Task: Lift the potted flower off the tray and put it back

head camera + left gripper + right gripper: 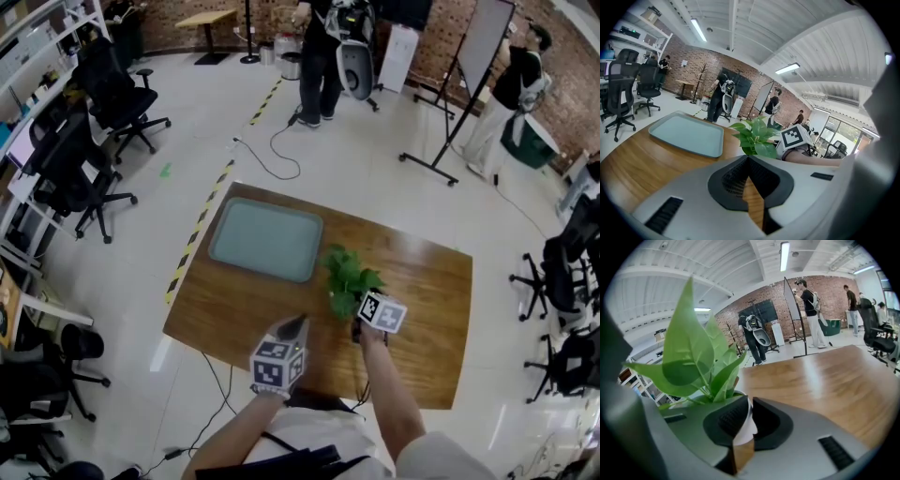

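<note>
Right gripper (749, 403) fingers (727, 423) clamp the potted flower (696, 352) rim; left gripper (749, 159) fingers together.

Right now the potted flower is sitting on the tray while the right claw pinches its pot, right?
No. In the head view the potted flower stands on the table beside the tray, not on it. The right claw does pinch its pot.

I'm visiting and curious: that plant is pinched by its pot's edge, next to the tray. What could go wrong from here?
1. The right gripper pinches only one side of the rim of the potted flower, so it might tilt or slip when lifted.
2. On the way to the tray, its base could catch the raised rim and tip it.
</note>
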Tool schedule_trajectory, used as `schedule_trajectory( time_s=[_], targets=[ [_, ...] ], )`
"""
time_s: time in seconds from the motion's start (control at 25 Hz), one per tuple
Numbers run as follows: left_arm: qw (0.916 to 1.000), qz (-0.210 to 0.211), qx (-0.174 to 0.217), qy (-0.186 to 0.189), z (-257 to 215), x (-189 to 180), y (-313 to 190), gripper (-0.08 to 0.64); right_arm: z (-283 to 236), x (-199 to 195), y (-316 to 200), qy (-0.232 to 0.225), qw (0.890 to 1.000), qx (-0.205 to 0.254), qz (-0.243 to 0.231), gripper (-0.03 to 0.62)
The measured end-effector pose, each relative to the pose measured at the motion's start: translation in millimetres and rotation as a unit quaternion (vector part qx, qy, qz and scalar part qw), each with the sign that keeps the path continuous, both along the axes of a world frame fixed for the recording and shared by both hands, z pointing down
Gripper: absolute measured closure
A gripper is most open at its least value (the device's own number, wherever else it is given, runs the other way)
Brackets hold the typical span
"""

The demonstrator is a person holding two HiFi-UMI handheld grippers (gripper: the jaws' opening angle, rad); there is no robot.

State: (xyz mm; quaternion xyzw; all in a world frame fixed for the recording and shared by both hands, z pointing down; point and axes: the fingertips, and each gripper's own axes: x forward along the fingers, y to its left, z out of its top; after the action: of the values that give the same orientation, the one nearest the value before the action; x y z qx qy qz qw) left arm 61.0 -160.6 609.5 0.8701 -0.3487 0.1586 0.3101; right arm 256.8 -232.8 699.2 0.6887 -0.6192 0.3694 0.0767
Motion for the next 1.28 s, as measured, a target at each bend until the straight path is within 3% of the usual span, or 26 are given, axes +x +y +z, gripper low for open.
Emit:
schedule_trajectory(
  time_s=[0.6, 1.28],
  targets=[
    [0.9996, -0.026, 0.003, 0.005, -4.0, -10.6, -6.7, 0.565, -32.7, -17.1, -28.2, -0.006, 0.999, 0.04, -0.022, 0.557],
    [0.9948, -0.101, -0.004, -0.009, 1.7, -72.5, -27.4, 0.565, -40.4, -118.6, -113.2, -0.039, 0.993, 0.053, -0.097, 0.557]
  ],
)
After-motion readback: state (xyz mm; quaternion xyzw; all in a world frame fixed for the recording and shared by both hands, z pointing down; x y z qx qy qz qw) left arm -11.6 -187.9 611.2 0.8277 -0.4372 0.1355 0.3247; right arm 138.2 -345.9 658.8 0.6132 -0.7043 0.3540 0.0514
